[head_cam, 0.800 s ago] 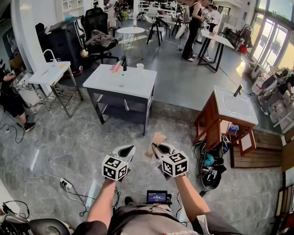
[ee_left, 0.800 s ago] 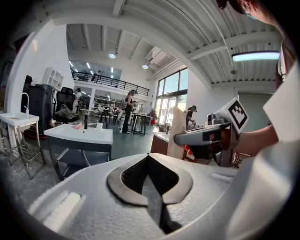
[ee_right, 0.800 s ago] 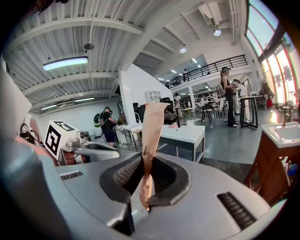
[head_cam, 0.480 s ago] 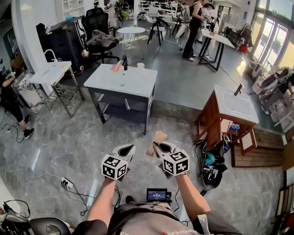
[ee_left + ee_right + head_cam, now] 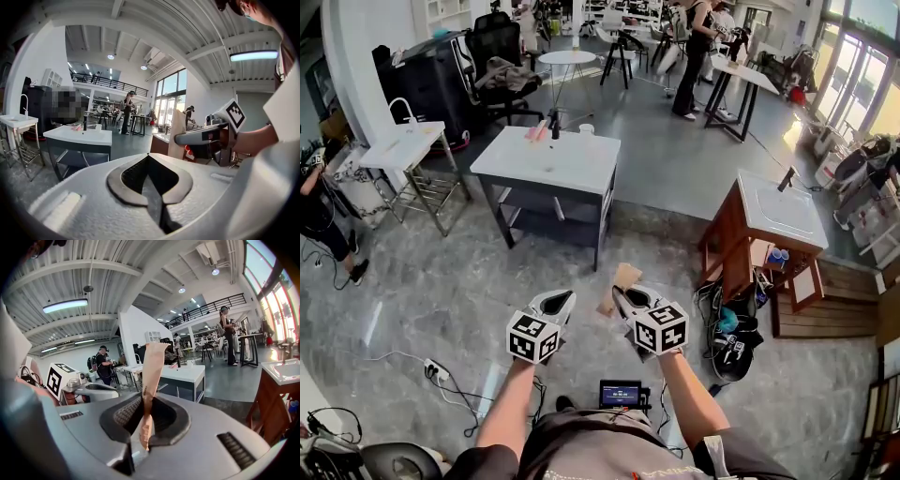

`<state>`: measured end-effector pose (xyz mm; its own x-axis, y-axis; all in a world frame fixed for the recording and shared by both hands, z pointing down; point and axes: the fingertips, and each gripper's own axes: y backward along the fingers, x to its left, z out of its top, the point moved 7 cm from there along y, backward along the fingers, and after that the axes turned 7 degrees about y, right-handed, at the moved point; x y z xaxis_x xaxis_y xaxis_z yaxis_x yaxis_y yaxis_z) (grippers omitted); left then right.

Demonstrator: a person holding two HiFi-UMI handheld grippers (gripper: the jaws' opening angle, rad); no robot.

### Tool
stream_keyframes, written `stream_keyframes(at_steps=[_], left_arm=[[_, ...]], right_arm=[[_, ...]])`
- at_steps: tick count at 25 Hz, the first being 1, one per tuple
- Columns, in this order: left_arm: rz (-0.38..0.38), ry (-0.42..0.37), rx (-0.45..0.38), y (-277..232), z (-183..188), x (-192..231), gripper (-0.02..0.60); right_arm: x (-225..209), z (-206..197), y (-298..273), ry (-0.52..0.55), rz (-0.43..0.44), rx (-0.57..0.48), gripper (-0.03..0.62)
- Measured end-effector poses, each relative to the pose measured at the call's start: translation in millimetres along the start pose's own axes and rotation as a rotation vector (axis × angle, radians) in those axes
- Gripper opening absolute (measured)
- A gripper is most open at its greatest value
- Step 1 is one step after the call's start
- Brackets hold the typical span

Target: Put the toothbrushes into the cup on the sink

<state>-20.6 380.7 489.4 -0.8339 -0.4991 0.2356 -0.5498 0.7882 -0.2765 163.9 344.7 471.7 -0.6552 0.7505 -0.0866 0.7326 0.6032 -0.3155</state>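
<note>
Far left first: small sink stand, off the route. Next, left hand-held gripper, held low over the grey floor, pressed together on nothing.

Straight ahead and well apart from both hands: white sink bench, with pink toothbrushes lying just left of the dark tap at the far edge, and the small pale cup near the tap's right side. Not yet in the cup, then; by the look of it, the task barely begun.

Moving right: right hand-held gripper, pinching a tan strip, flat and paper-like, sticking up past the tips. Further right, wooden sink stand, also off the route.

Risks from here:
- Arriving at the bench with one hand-held gripper occupied, then fumbling thin brushes with the strip in the way.
- Dropping the strip into the basin.
- Knocking the light cup over on that smooth top.
- Heading for the wrong sink out of three.
</note>
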Motion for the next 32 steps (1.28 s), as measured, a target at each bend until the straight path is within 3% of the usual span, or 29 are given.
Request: stream_keyframes(at_steps=[21,32], left_arm=[[0.015,-0.013,0.031,-36,0,-19,0.009],[0.055,0.042,-0.006,-62,2,-28,0.009]], right_arm=[[-40,-7,10,-0.026,0.023,-0.007,0.038],[-79,-16,14,-0.018,0.043,0.007,0.038]])
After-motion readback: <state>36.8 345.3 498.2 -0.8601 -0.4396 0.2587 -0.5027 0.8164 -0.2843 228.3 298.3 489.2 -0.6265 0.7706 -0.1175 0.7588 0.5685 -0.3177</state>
